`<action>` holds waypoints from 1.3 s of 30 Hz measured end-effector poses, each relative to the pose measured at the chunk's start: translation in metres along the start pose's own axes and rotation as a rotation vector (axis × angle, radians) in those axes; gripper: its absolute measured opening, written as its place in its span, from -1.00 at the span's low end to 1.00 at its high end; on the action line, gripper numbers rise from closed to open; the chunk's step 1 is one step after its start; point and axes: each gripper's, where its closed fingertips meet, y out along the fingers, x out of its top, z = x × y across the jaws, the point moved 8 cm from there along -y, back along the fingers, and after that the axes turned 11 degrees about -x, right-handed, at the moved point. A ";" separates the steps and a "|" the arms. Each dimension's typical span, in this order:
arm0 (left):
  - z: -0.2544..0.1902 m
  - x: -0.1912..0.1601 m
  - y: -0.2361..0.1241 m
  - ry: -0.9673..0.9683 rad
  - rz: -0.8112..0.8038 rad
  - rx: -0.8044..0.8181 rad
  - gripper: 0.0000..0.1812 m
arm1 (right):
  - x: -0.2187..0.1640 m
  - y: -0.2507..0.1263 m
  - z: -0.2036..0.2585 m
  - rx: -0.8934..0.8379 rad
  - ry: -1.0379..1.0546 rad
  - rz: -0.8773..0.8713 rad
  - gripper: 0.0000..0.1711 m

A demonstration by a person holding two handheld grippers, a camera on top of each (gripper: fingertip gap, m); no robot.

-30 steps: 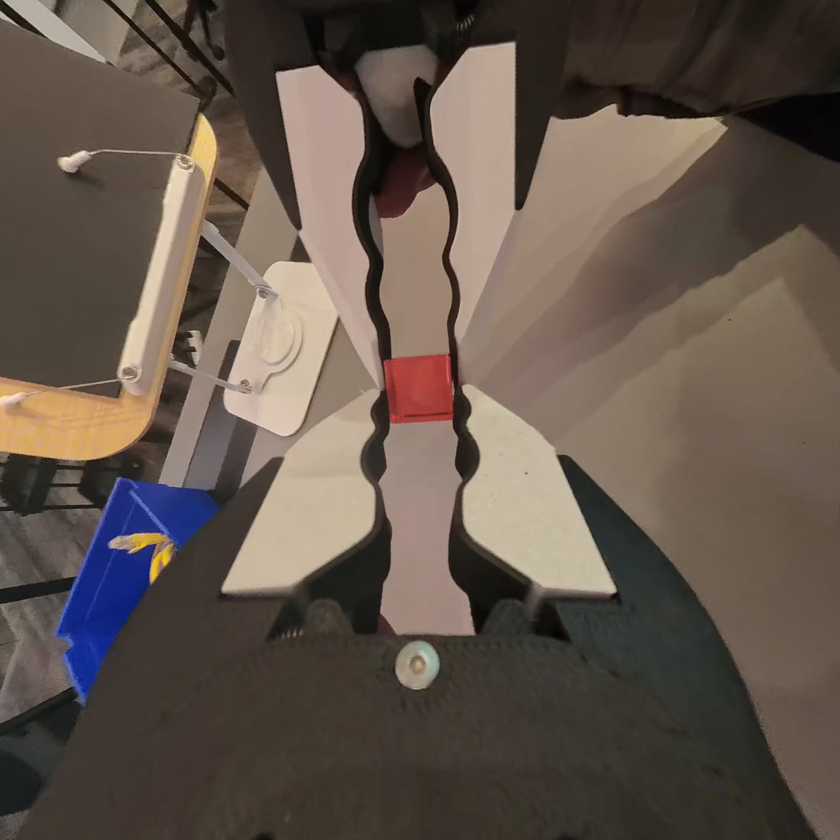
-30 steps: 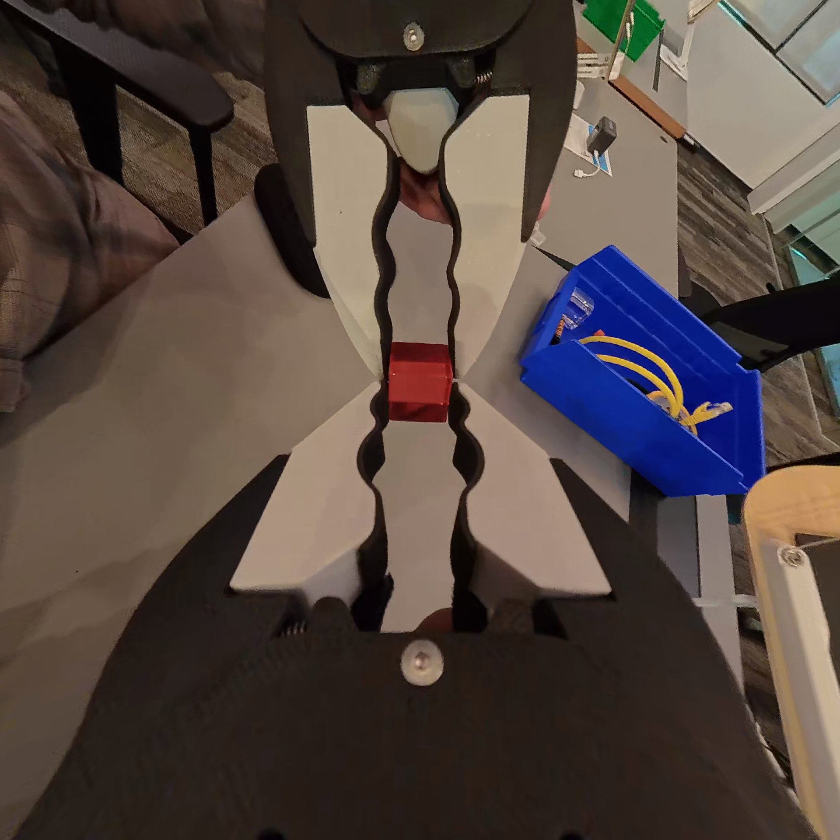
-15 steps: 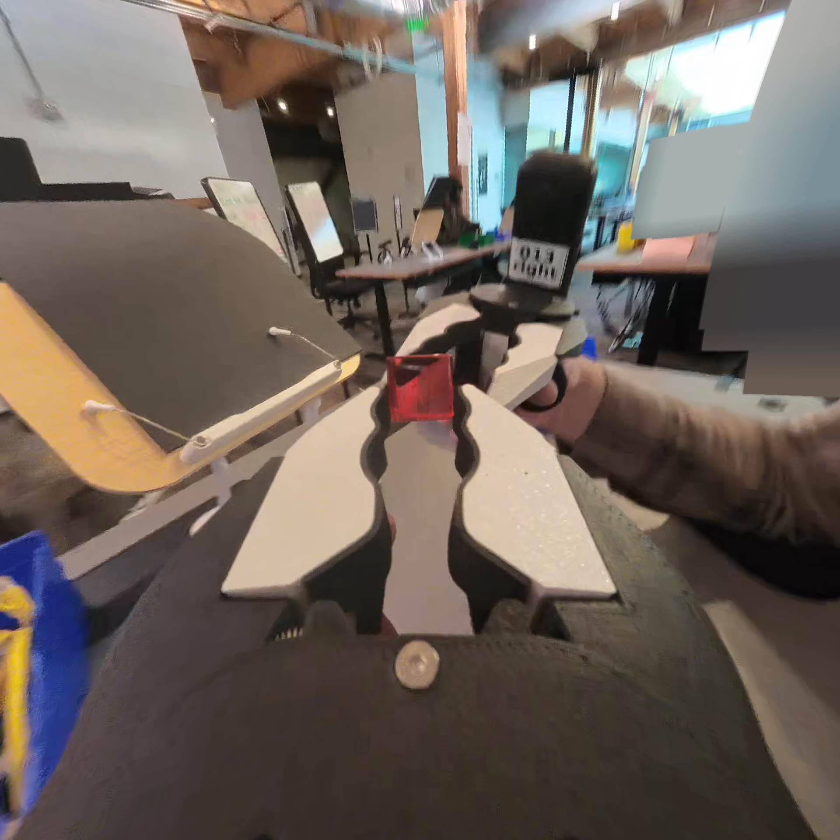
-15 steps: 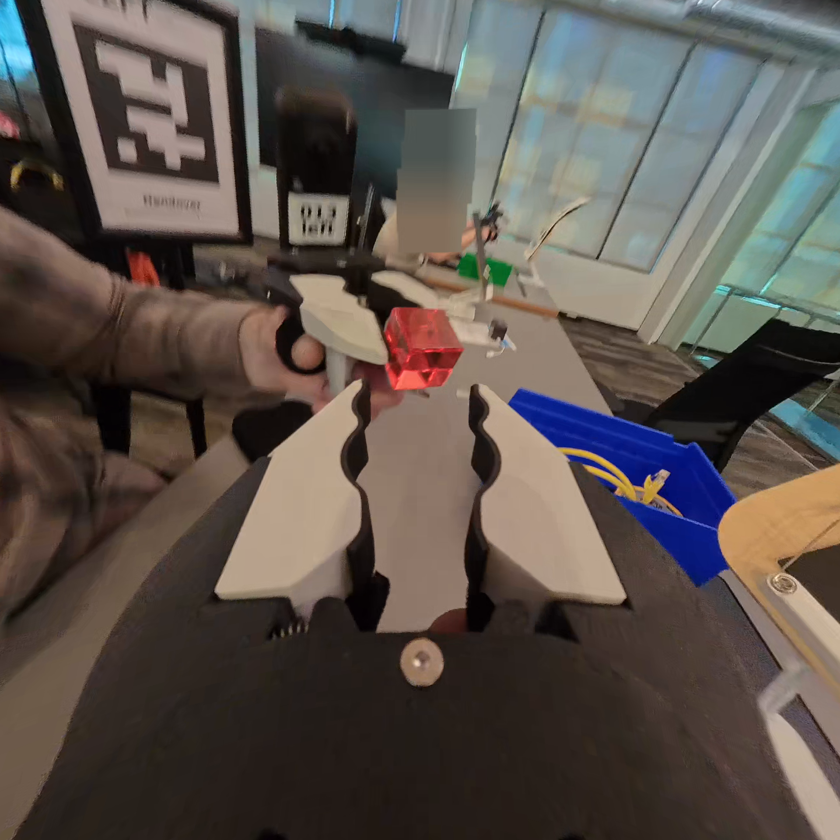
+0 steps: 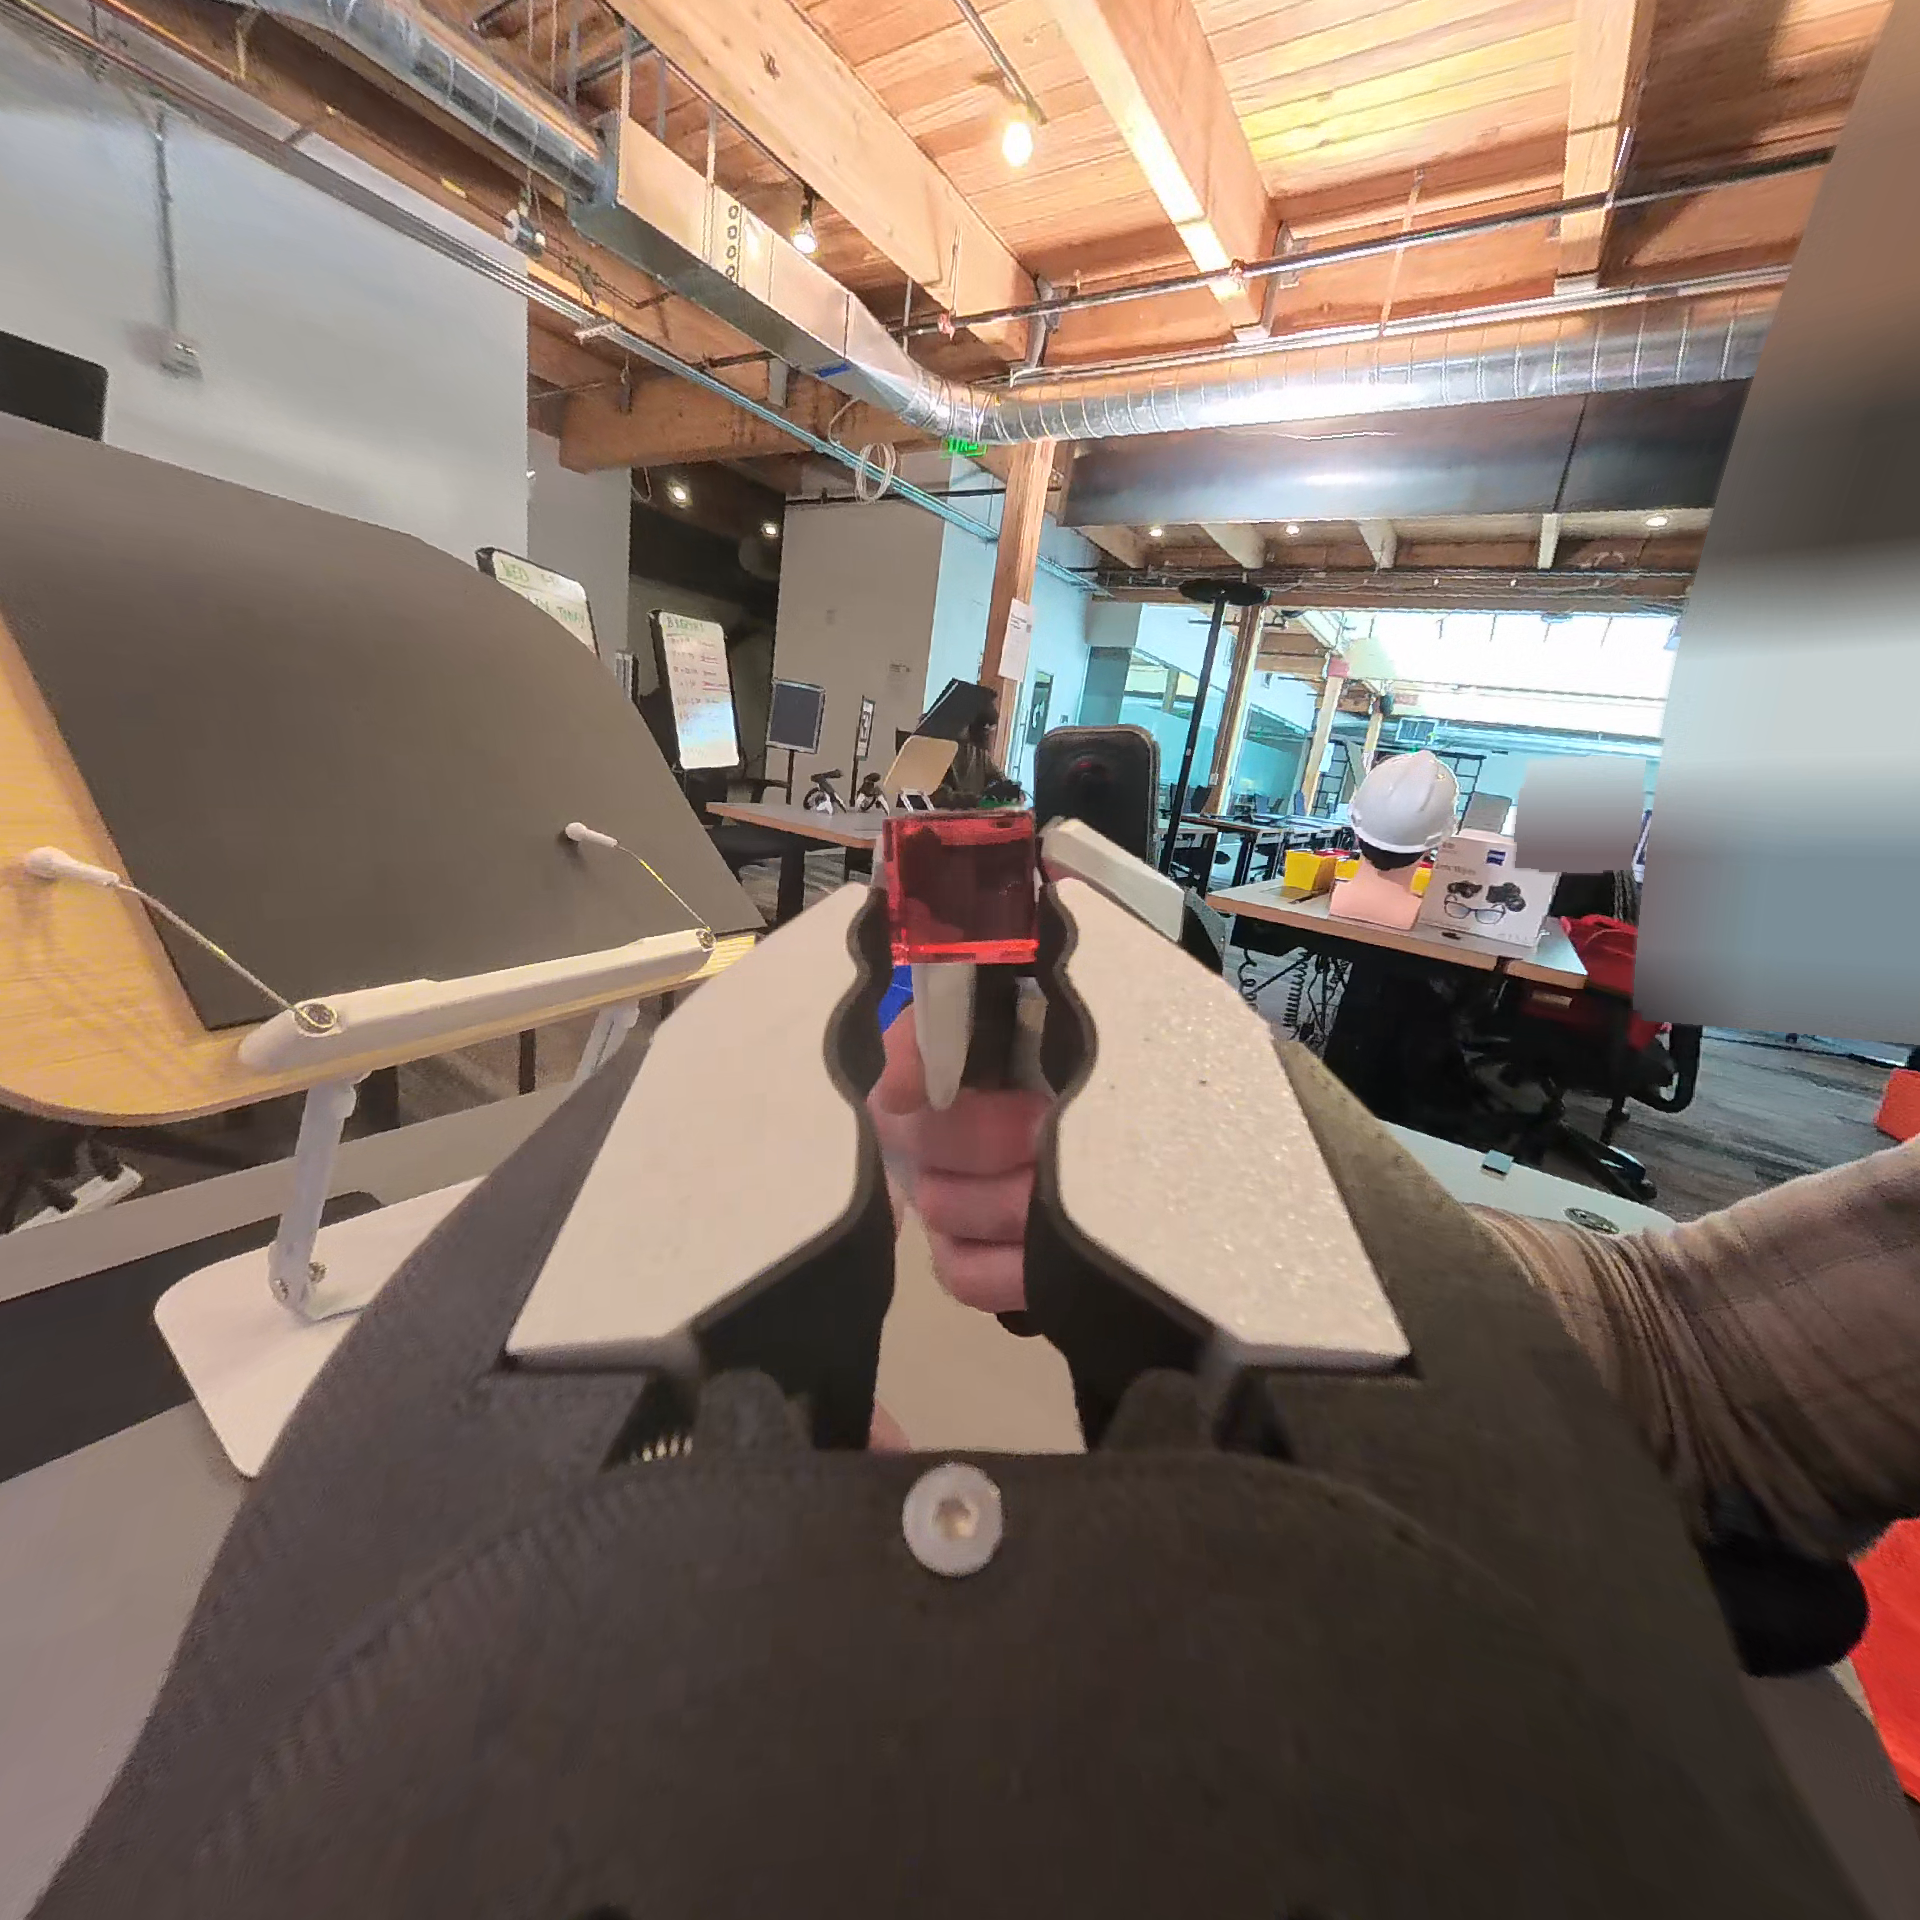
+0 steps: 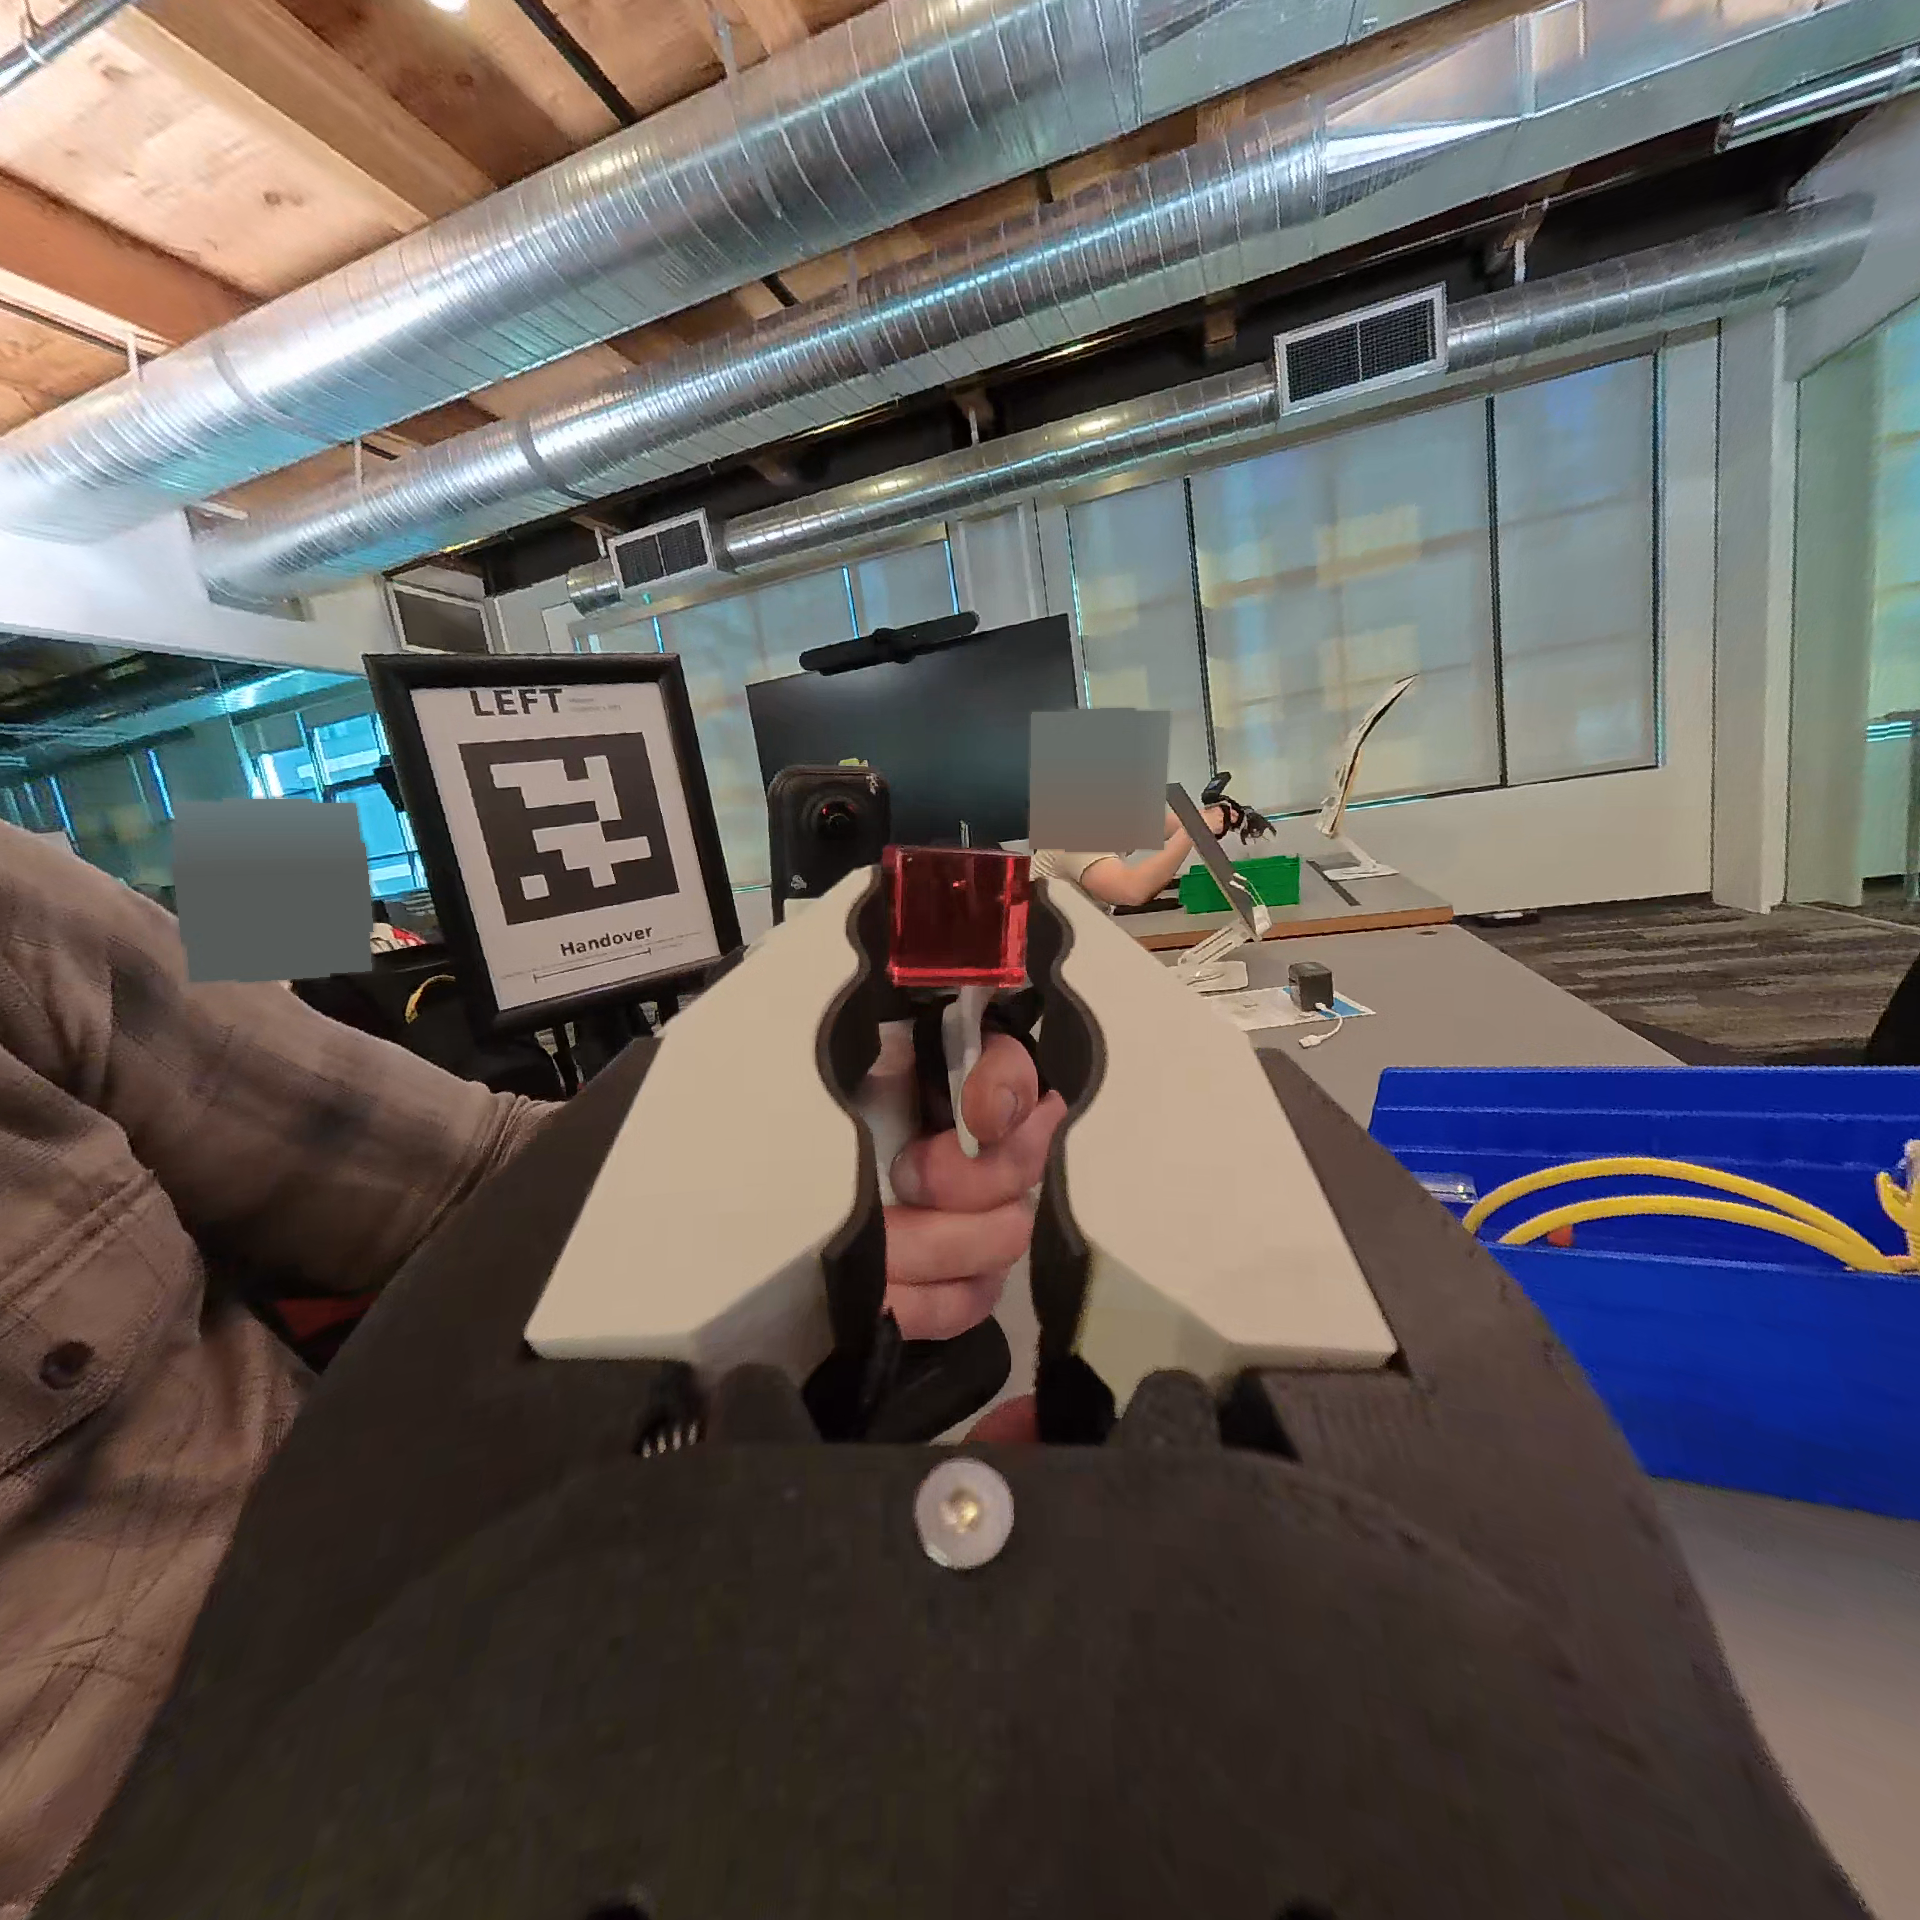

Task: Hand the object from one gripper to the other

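Handover midpoint: red cube pinched at both grippers' tips, raised above the table.
Left gripper clamps the cube's sides; right gripper faces it head-on, fingers closed on the same cube. Cube sits dead centre between both tips, no long axis; neither is nearer. Whichever releases should back straight off.

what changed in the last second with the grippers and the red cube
Both grippers swung up from pointing down at the table to level. Half a second ago the right gripper was open, short of the red cube; it has now moved in and closed on it. Unchanged: the left gripper keeps its grip on the cube.
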 end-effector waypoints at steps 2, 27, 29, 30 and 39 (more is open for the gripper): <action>-0.001 0.000 0.001 -0.002 0.001 -0.004 -0.71 | 0.001 -0.001 0.000 0.004 -0.010 0.007 -0.73; -0.039 -0.028 0.018 0.823 1.018 0.001 -0.54 | -0.014 -0.025 0.039 -0.084 -1.032 0.846 -0.74; -0.036 -0.034 0.018 0.805 1.042 0.003 -0.56 | -0.015 -0.024 0.041 -0.081 -1.047 0.844 -0.74; -0.034 -0.037 0.017 0.796 1.053 0.007 -0.56 | -0.015 -0.023 0.042 -0.078 -1.049 0.841 -0.73; -0.029 -0.043 0.015 0.754 1.024 0.036 -0.69 | -0.021 -0.023 0.043 -0.079 -1.095 0.882 -0.73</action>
